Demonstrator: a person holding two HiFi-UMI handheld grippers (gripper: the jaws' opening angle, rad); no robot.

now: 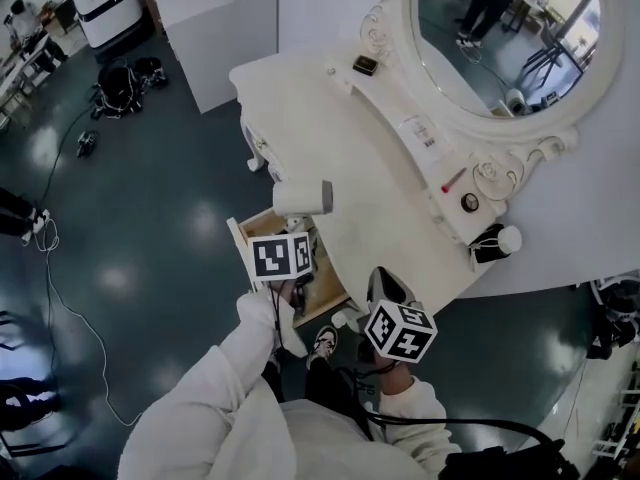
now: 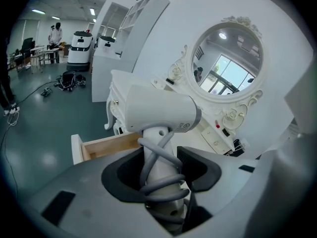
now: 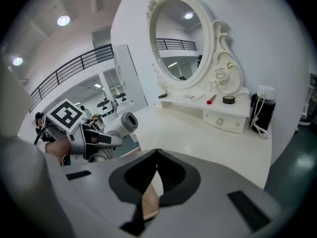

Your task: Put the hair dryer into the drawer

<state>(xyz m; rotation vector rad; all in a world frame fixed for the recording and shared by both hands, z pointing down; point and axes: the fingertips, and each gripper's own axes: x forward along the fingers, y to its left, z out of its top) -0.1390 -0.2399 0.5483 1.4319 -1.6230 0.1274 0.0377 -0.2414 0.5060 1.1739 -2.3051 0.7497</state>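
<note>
The white hair dryer (image 1: 303,198) hangs over the front edge of the vanity, above the open wooden drawer (image 1: 262,226). My left gripper (image 1: 298,226) is shut on its handle. In the left gripper view the handle (image 2: 161,175), wound with a grey cord, stands upright between the jaws, the dryer body (image 2: 158,114) lies crosswise above them, and the drawer (image 2: 106,147) shows below left. My right gripper (image 1: 385,286) hovers off the vanity's front edge, right of the drawer. Its jaws (image 3: 157,152) meet at the tips with nothing in them. The right gripper view also shows the dryer (image 3: 124,123).
The white vanity top (image 1: 330,148) carries an oval mirror (image 1: 500,38), a red stick (image 1: 452,180), a black jar (image 1: 469,202) and a dark white-capped bottle (image 1: 497,241). A white cabinet (image 1: 205,28) and a wheeled machine (image 1: 105,3) stand behind. Cables (image 1: 60,298) lie on the floor.
</note>
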